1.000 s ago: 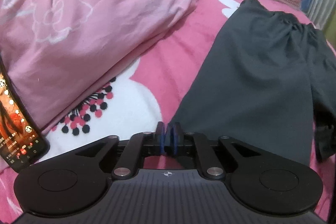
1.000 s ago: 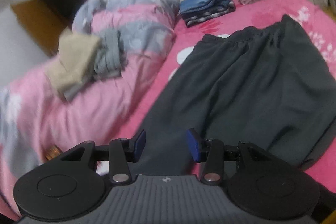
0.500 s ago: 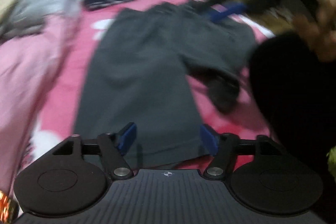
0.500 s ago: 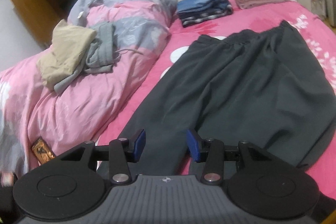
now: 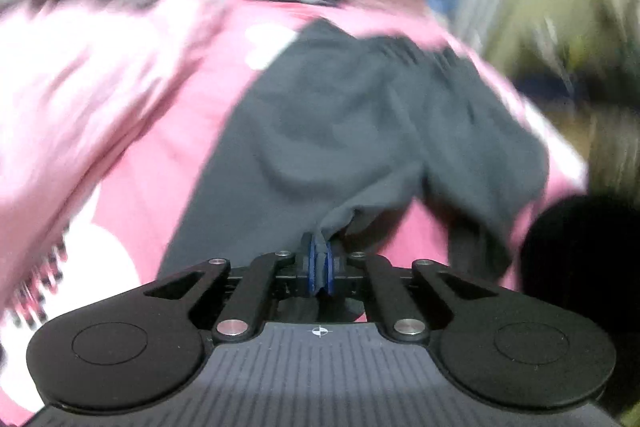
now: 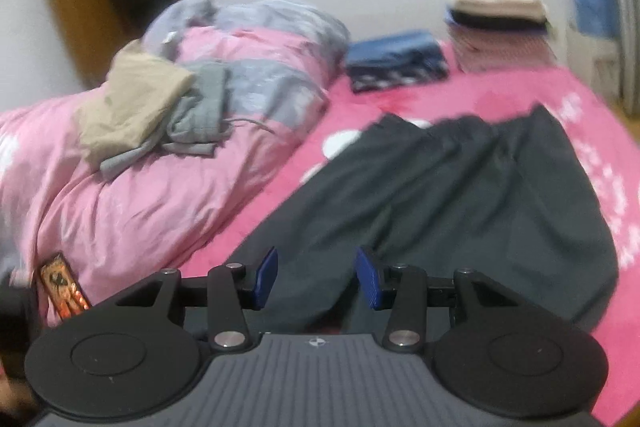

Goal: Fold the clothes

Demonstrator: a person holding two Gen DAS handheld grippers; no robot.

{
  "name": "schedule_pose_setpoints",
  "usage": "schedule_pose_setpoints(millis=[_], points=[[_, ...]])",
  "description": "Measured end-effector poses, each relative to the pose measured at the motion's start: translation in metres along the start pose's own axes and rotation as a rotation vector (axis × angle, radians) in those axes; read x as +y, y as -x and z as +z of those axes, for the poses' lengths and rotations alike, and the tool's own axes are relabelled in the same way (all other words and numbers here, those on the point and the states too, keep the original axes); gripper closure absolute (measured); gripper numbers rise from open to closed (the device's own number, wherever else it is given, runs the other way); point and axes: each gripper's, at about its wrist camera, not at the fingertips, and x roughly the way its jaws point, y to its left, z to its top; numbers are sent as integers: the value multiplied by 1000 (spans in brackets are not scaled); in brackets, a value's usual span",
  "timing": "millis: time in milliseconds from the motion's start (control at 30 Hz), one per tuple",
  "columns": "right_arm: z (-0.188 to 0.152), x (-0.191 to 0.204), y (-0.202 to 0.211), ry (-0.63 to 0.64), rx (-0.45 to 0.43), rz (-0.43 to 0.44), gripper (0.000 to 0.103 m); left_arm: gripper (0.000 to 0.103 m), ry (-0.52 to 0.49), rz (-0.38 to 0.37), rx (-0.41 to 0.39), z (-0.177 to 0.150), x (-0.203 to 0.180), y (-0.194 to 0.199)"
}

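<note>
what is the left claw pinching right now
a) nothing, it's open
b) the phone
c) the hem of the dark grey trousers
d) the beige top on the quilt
c: in the left wrist view the left claw has just closed, and a bunched fold of the dark grey trousers is pulled up between its blue pads.

Bed (image 6: 472, 95) had open pink strip w/ nothing on it btwn the dark trousers (image 6: 460, 195) and the heaped pink duvet (image 6: 132, 195) on the left, and another bare band beyond the waistband. Duvet rose as a soft wall, w/ tan and grey clothes (image 6: 160, 107) piled on top. Phone (image 6: 64, 285) lay at its near foot, by the bed edge. Far end blocked by folded blue pile (image 6: 396, 65) and tall folded stack (image 6: 496, 19), approx. against the wall. Left wrist view was blurred; dark mass (image 5: 580, 267) at right, prob. an obstacle.
</note>
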Motion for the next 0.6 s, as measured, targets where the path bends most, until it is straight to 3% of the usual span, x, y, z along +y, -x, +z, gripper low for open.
schedule_pose_setpoints(millis=[133, 233, 300, 400, 600], points=[[3, 0, -14, -65, 22, 53, 56, 100, 461, -122, 19, 8, 74, -13], [-2, -16, -40, -284, 126, 193, 56, 99, 676, -162, 18, 0, 109, -21], [-11, -27, -67, -453, 250, 241, 56, 98, 747, -160, 13, -9, 121, -22], [-26, -30, -99, -571, 385, 254, 56, 91, 835, -185, 8, -19, 132, -21], [-42, -23, -140, -691, 490, 284, 56, 79, 828, -189, -43, -24, 136, -6]])
